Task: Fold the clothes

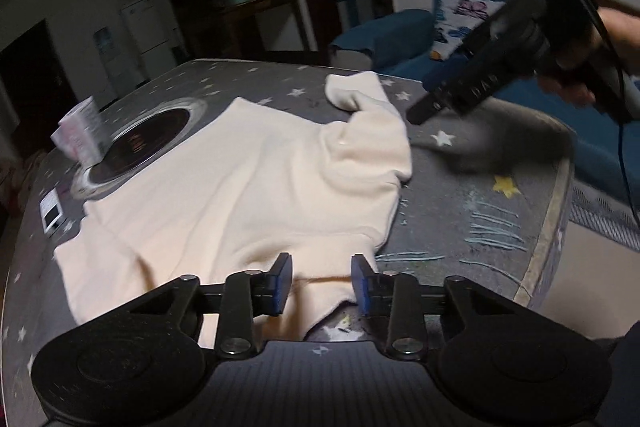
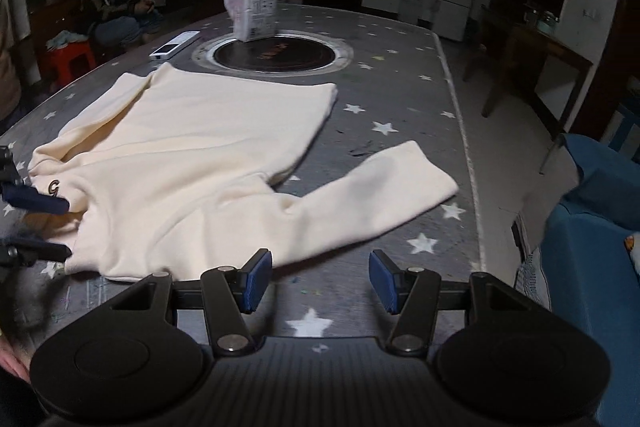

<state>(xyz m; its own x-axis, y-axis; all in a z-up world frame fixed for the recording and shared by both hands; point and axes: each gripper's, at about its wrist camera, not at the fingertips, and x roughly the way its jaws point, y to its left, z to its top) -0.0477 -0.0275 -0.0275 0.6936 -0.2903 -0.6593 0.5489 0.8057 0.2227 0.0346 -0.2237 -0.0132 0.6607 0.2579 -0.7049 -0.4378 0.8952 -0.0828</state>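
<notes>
Nearest the left wrist lens, the left tool [image 1: 322, 283] stands with its blue pads [image 1: 282, 285] apart. The near edge of a cream sweater [image 1: 240, 187] lies in the gap, and neither pad visibly presses on it. The sweater lies spread on the star-patterned desk [image 1: 460, 195], with one sleeve [image 1: 356, 95] bunched at the far side. A round black plate [image 1: 140, 147] is set into the desk beyond the sweater, and a white box [image 1: 80, 135] stands at its rim. At upper right a hand [image 1: 576, 83] holds the right tool [image 1: 420, 111] above the desk, near the bunched sleeve but apart from it; whether it is spread cannot be told from this angle. A blue sofa [image 1: 400, 39] stands behind.

Right wrist view: the right tool [image 2: 320, 281] is spread wide, with only bare desk [image 2: 400, 99] between its pads. The sweater [image 2: 180, 155] lies just ahead and to the left, its sleeve [image 2: 380, 187] stretched out towards the right. At the left edge the left tool [image 2: 68, 227] shows both fingers [image 2: 36, 201] apart, with the sweater's edge between them. The box [image 2: 256, 13] stands on the far rim of the plate [image 2: 276, 55], with a white remote [image 2: 174, 45] beside the plate. A seated person [image 2: 112, 7] is beyond the desk.
</notes>
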